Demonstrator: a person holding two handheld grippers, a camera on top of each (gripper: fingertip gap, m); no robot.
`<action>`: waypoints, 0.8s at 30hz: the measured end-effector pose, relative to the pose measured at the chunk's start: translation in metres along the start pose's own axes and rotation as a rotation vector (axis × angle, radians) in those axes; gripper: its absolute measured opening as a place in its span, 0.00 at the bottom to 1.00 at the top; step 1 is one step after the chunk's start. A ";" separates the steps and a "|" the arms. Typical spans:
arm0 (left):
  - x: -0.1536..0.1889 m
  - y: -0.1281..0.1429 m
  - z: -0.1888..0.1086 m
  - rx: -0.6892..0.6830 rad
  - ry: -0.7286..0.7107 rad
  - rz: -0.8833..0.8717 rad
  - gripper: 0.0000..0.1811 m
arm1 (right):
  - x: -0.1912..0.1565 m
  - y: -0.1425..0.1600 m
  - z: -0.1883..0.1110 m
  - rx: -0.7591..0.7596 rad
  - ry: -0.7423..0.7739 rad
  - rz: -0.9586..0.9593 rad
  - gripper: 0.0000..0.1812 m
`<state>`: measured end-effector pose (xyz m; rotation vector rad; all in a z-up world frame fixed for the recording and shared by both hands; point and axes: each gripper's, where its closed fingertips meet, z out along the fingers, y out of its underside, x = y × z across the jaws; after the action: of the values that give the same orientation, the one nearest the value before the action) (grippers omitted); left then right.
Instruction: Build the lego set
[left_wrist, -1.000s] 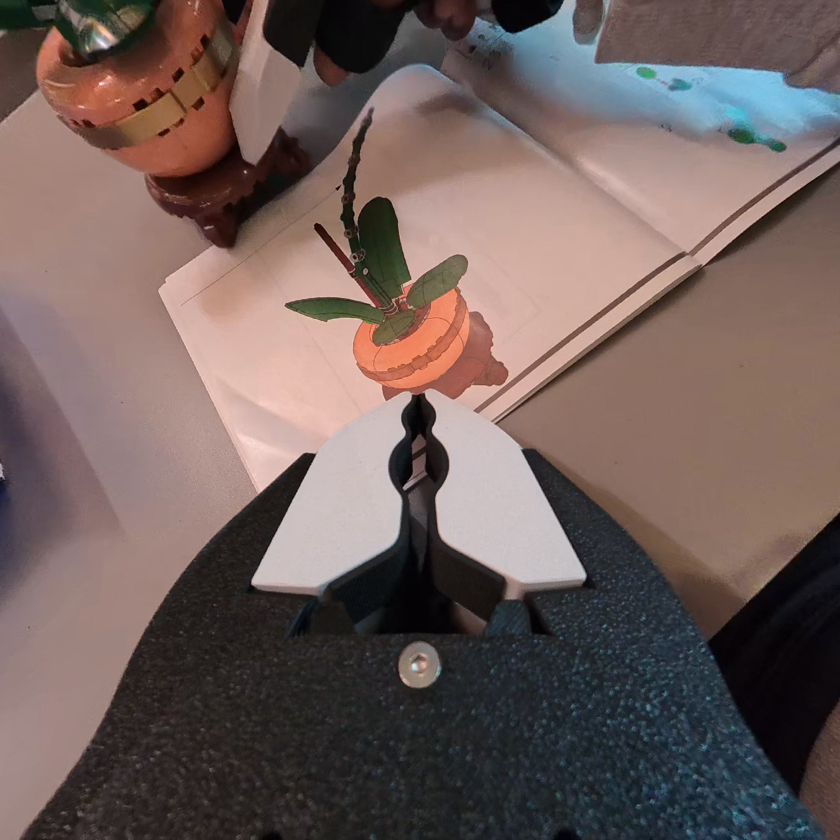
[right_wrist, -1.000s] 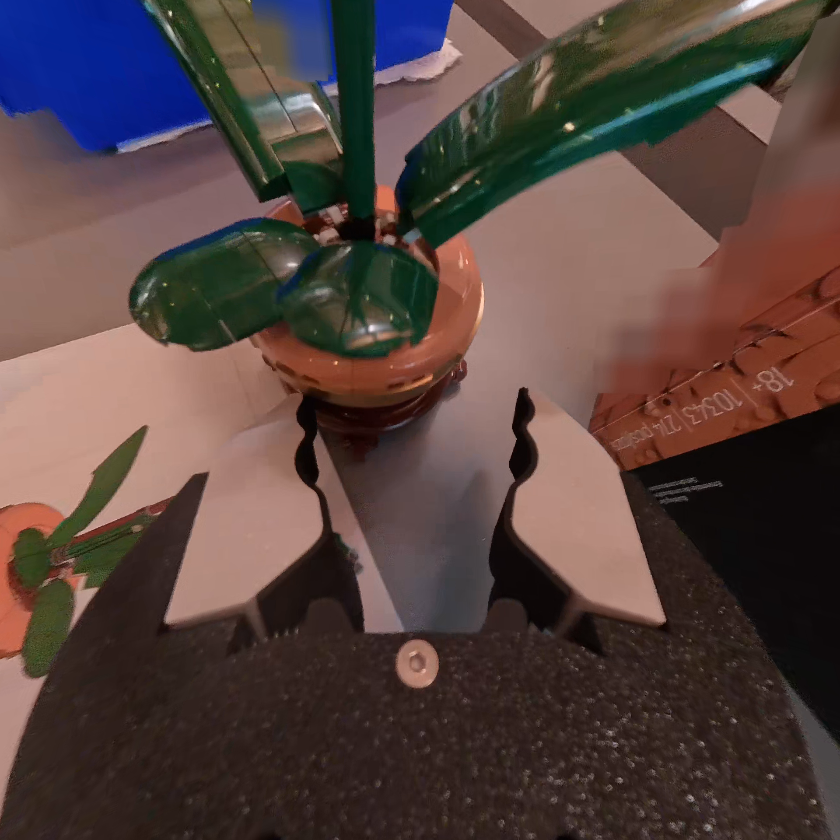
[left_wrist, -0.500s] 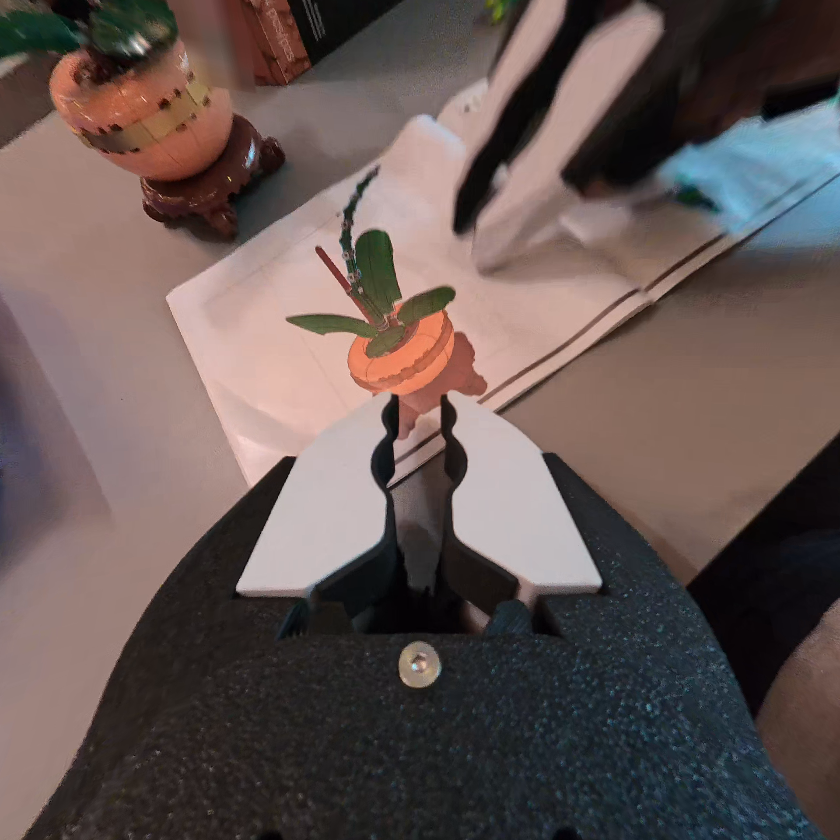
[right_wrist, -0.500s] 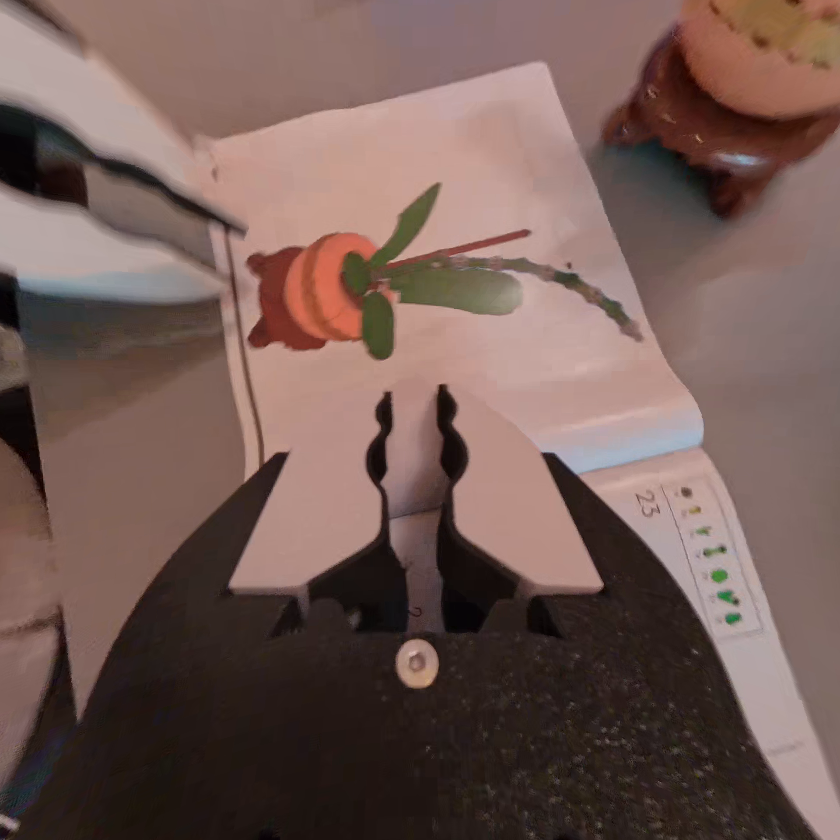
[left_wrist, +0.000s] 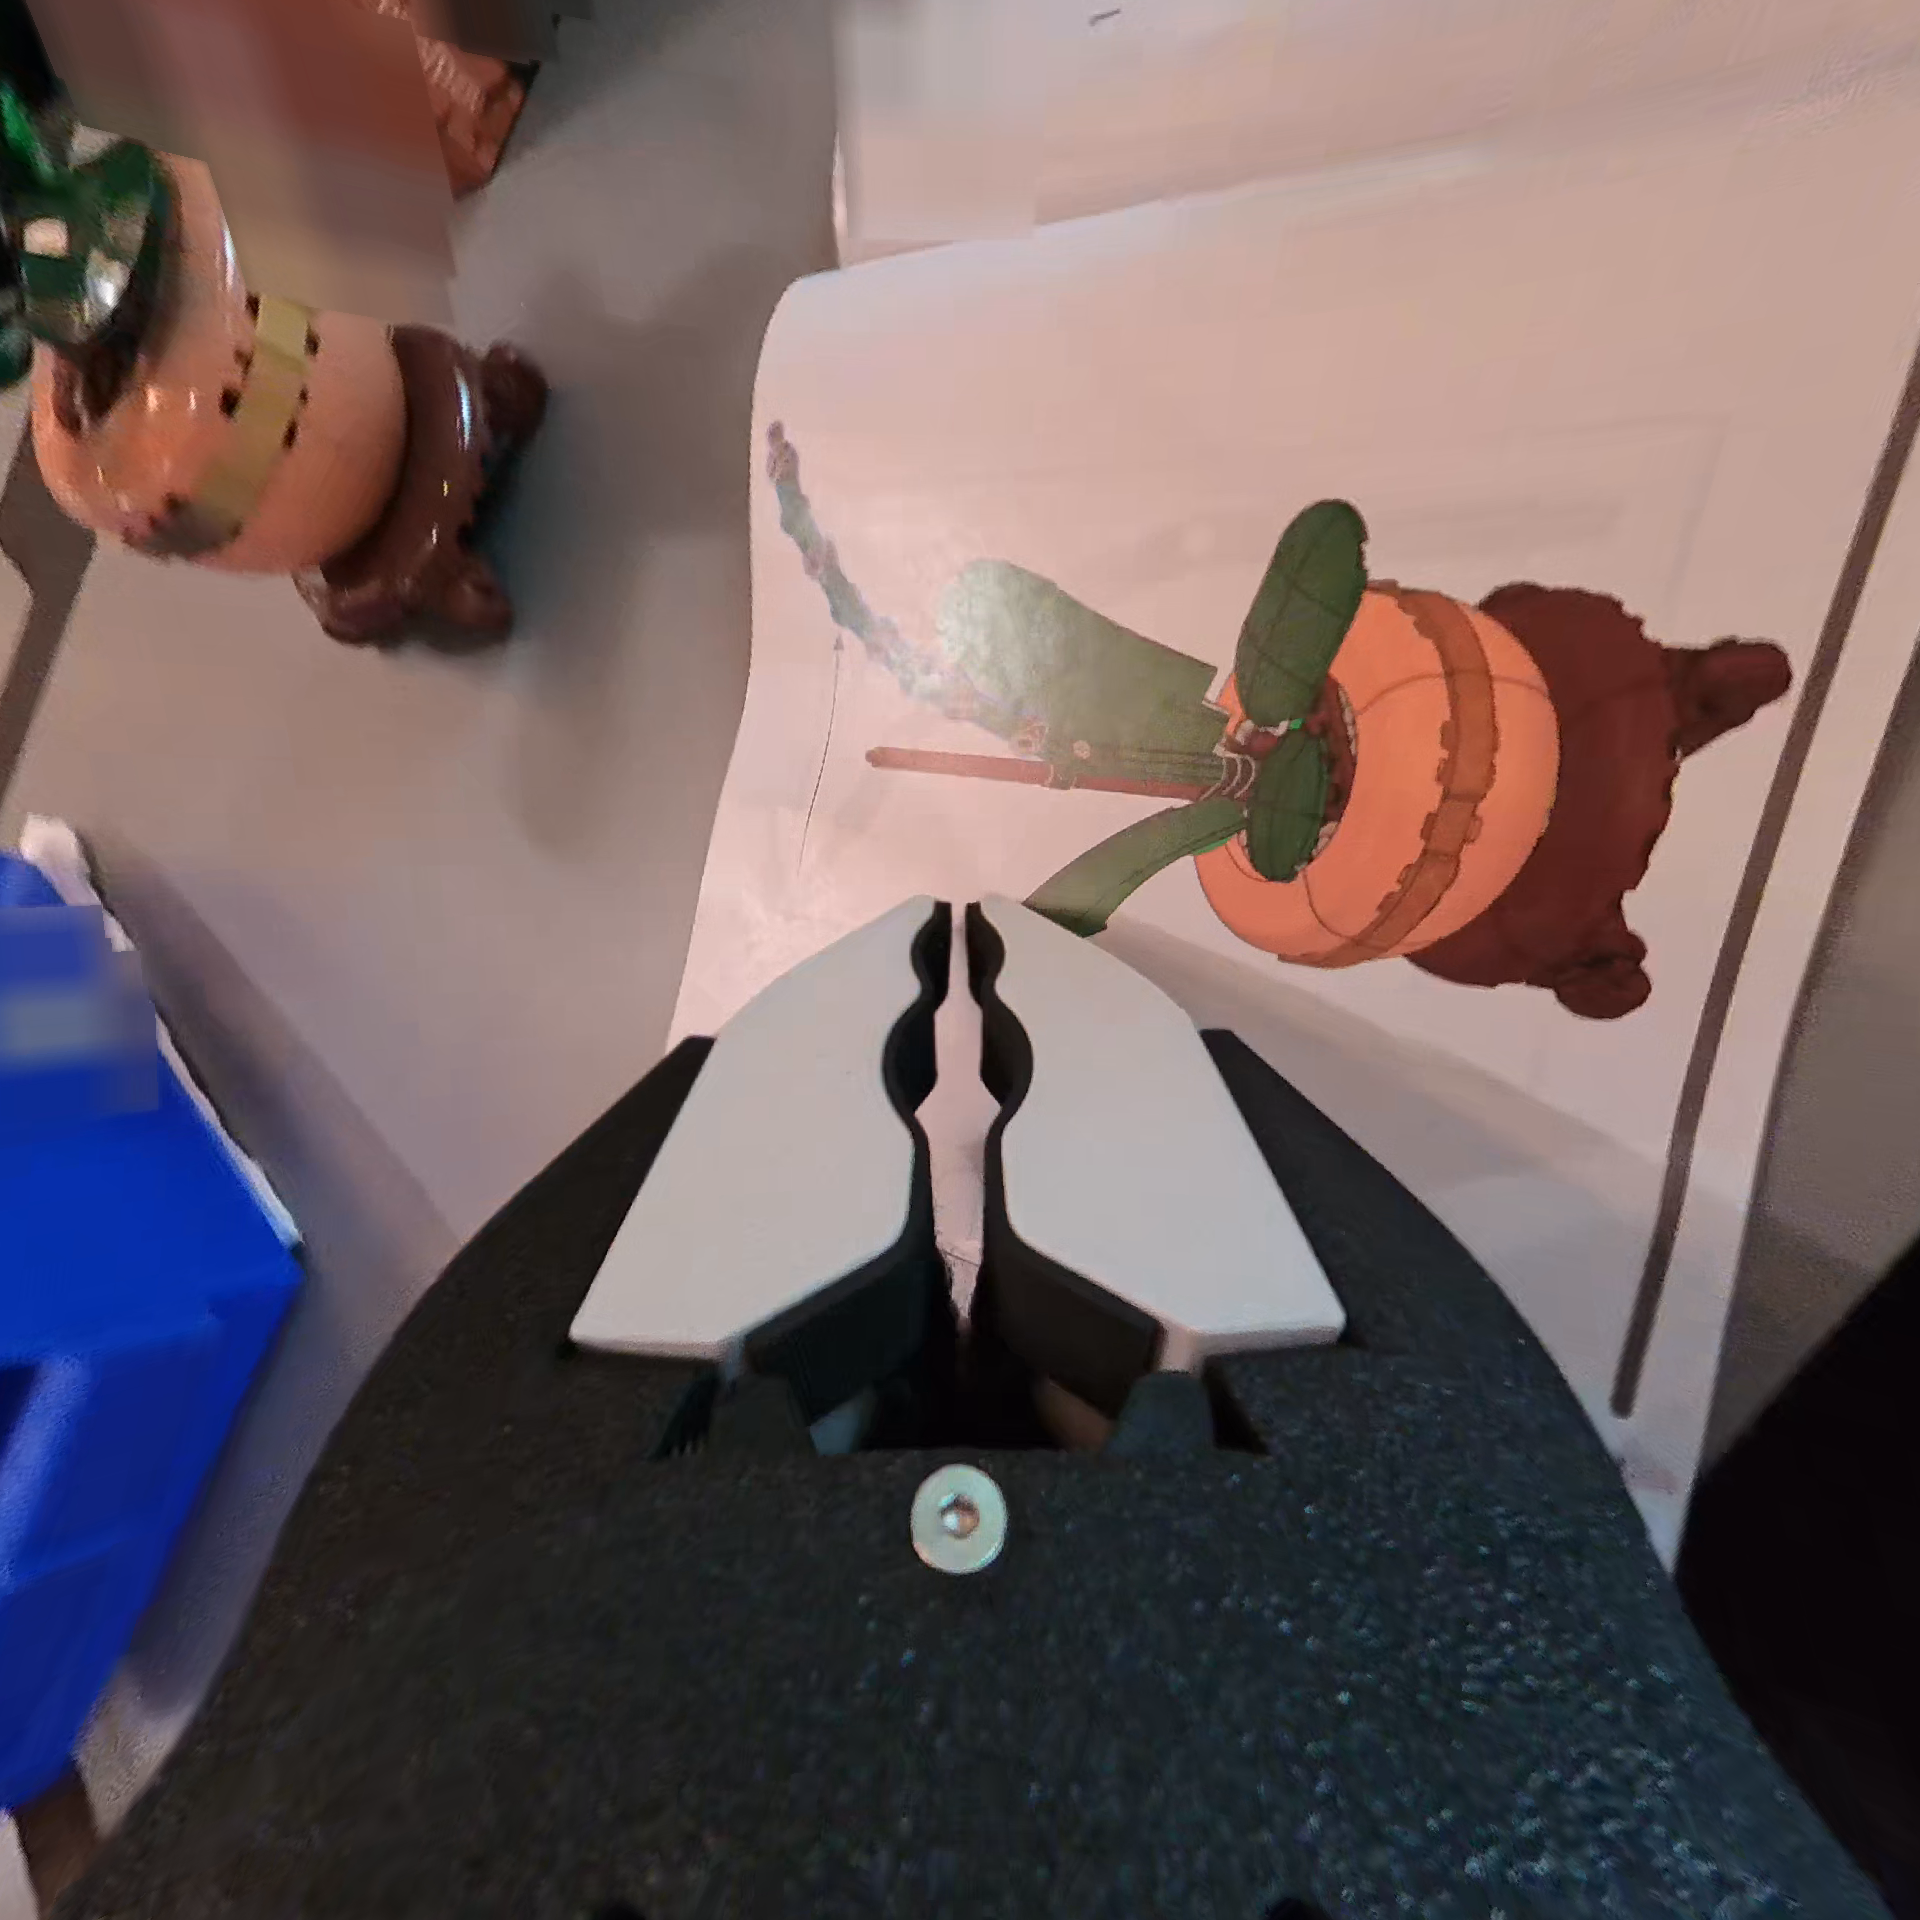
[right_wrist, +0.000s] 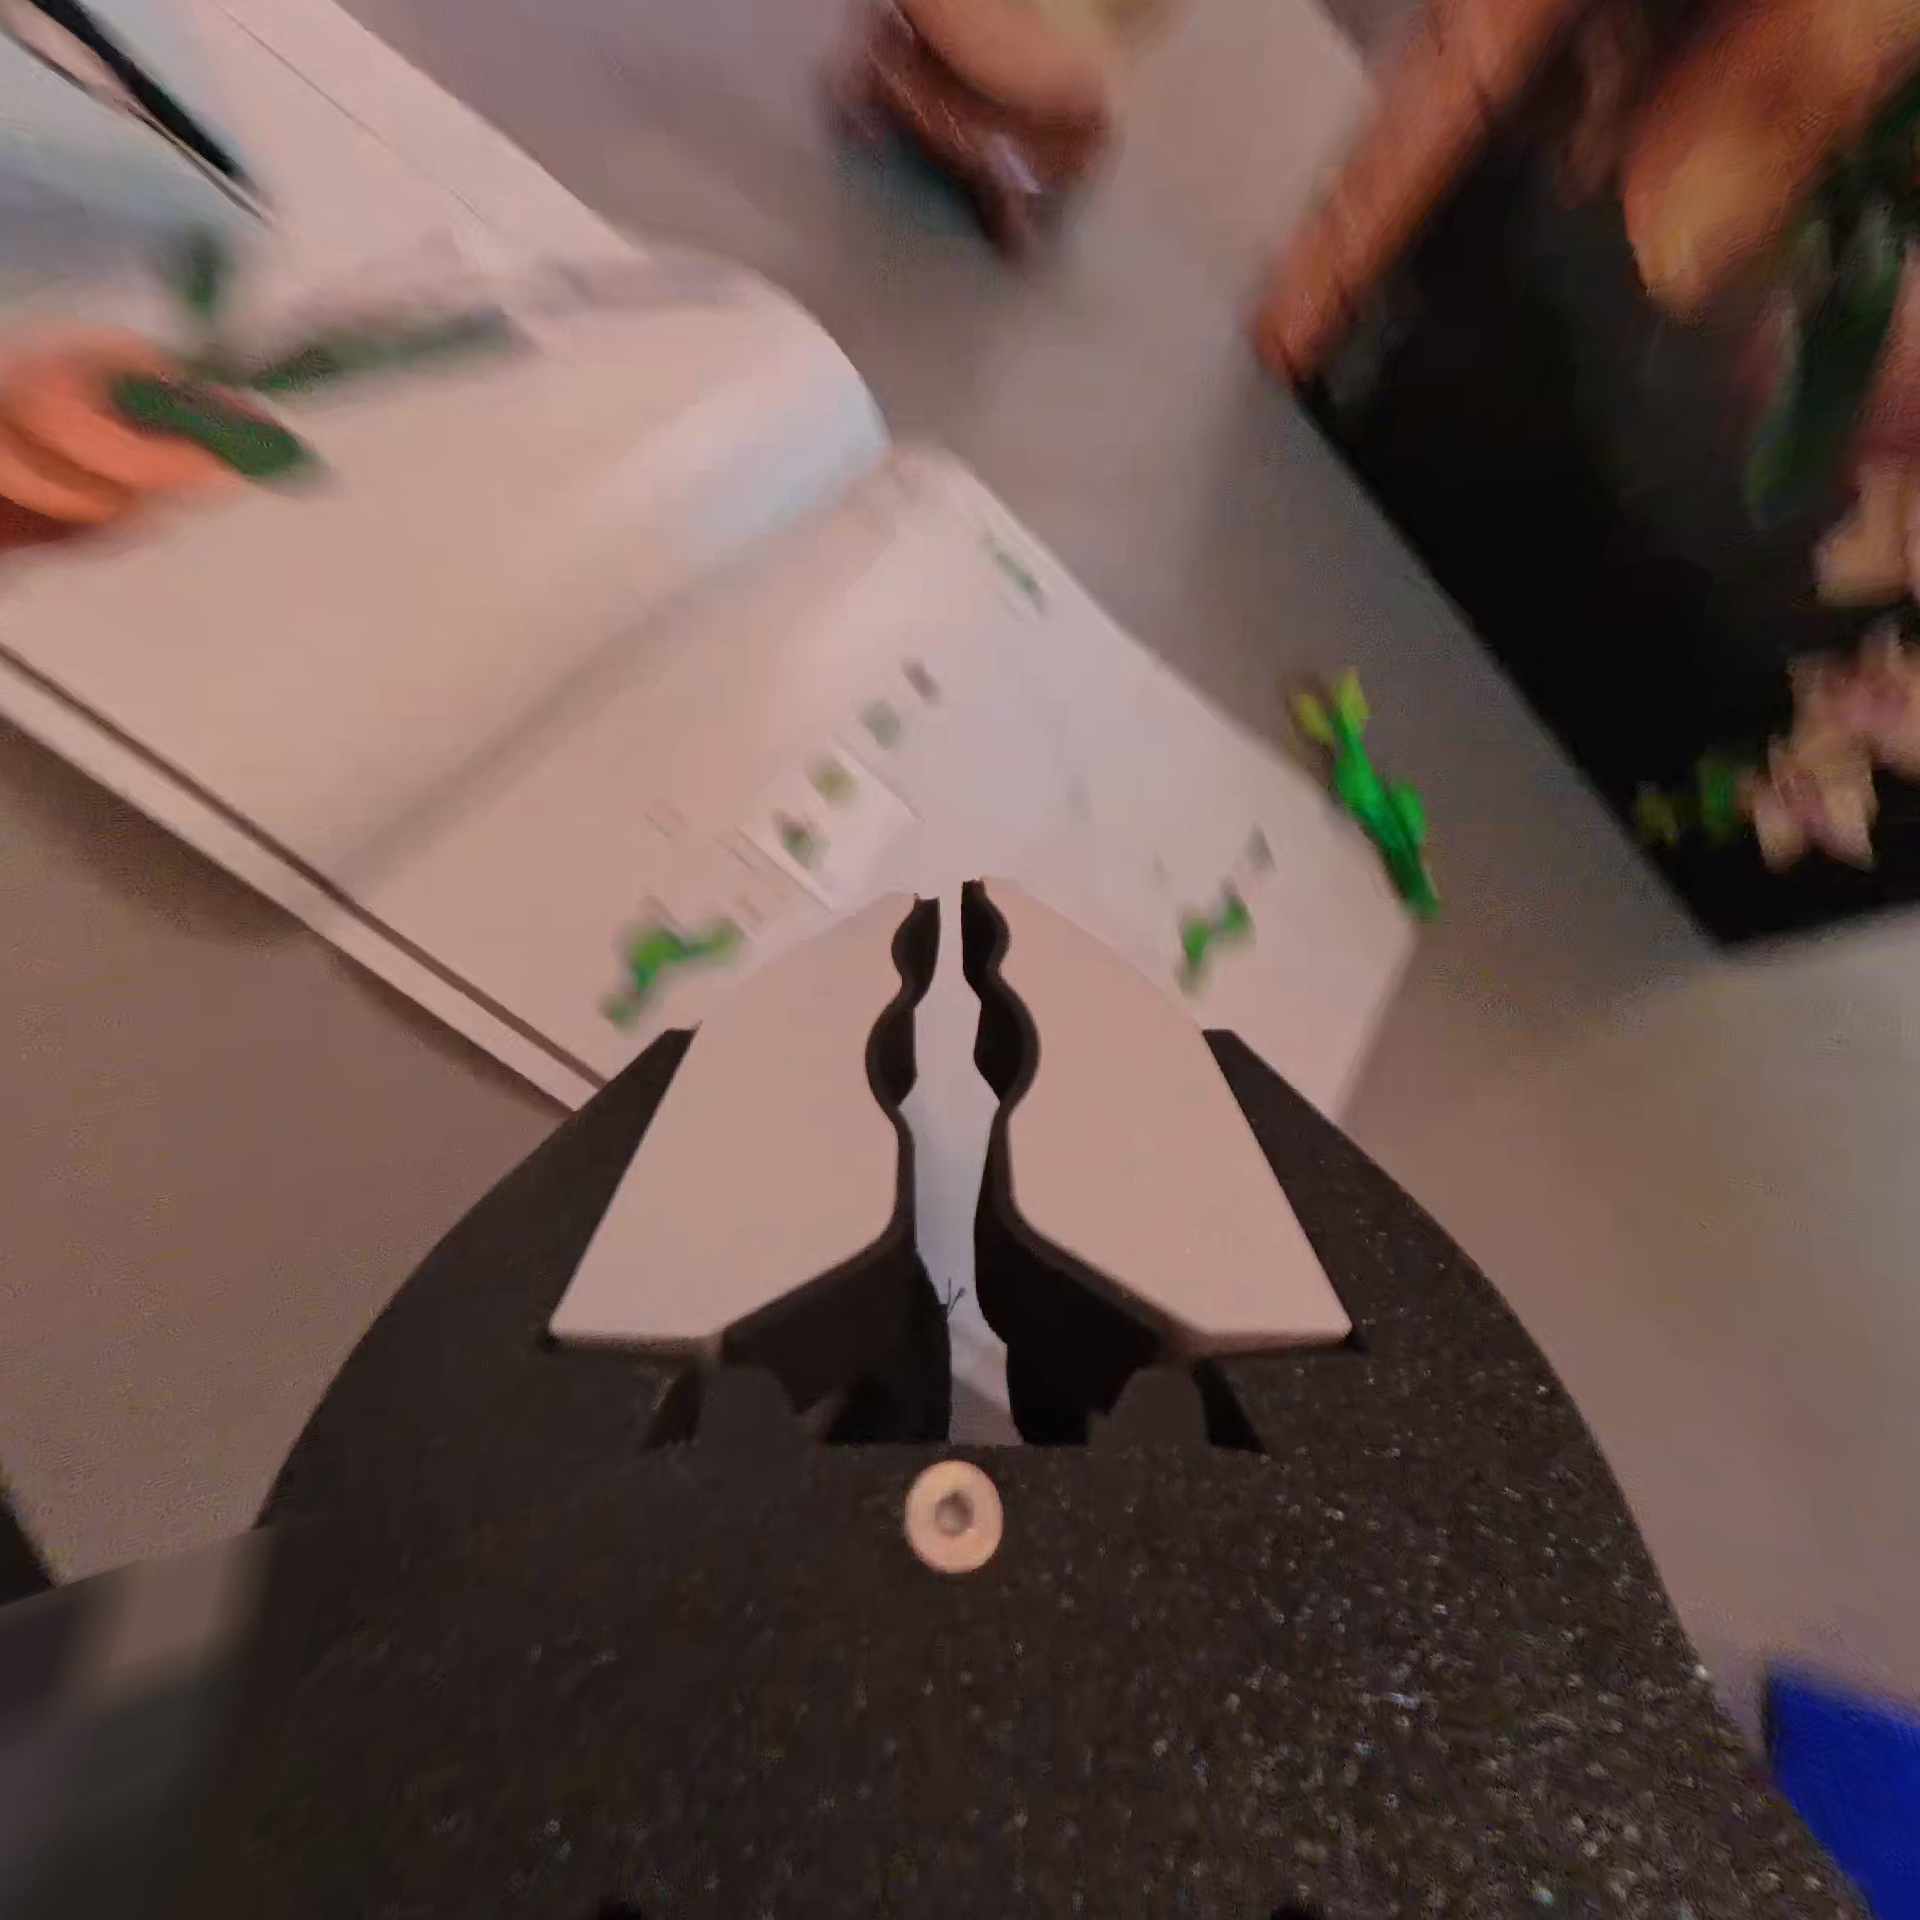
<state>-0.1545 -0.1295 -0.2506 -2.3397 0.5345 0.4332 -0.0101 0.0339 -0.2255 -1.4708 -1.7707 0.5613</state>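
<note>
both tongs, left (left_wrist: 958, 914) and right (right_wrist: 940, 894), nearly closed, empty. lego pot (left_wrist: 223, 436) at ten o'clock: top-heavy, brittle; grip its brown base.

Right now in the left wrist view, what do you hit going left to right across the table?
Blue bin → lego flower pot on its brown base → open instruction booklet, with its printed picture of the potted plant. The left gripper sits low at centre, jaws nearly closed with nothing between them.
</note>
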 end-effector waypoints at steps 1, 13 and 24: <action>-0.003 -0.001 0.003 0.009 0.014 0.032 0.01 | 0.008 0.024 0.000 -0.094 0.004 0.059 0.02; -0.038 -0.016 0.035 0.012 -0.041 0.291 0.02 | -0.038 0.050 -0.027 -0.168 0.035 0.277 0.00; -0.035 -0.013 0.032 0.077 -0.034 0.097 0.00 | -0.025 0.050 -0.021 -0.137 0.016 0.312 0.01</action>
<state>-0.1830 -0.0899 -0.2510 -2.2354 0.6400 0.4877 0.0394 0.0191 -0.2562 -1.8586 -1.6034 0.5909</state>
